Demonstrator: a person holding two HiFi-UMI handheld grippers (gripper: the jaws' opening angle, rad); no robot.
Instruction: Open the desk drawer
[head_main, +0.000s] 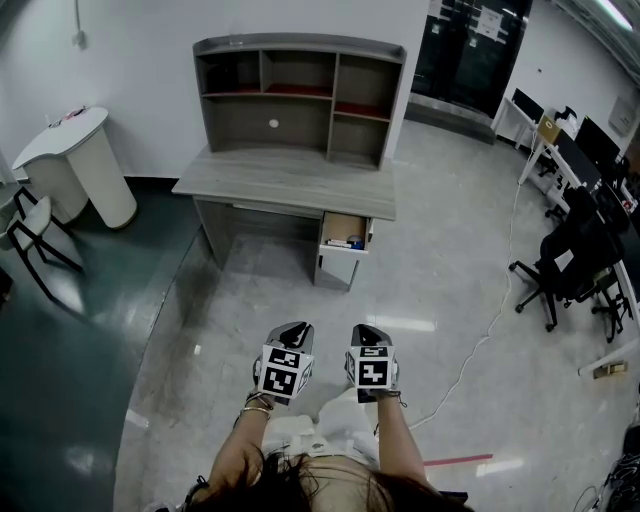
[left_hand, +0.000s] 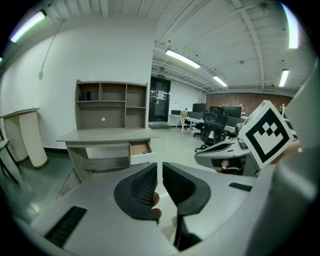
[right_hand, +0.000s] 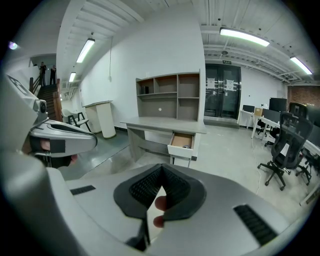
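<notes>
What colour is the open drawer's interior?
Light brown wood inside grey desk drawer; clearest in right gripper view.

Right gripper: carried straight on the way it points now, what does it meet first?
Nothing close: bare floor lies ahead of the right gripper, then the open drawer roughly in line. Depth is unclear; likely floor first.
</notes>
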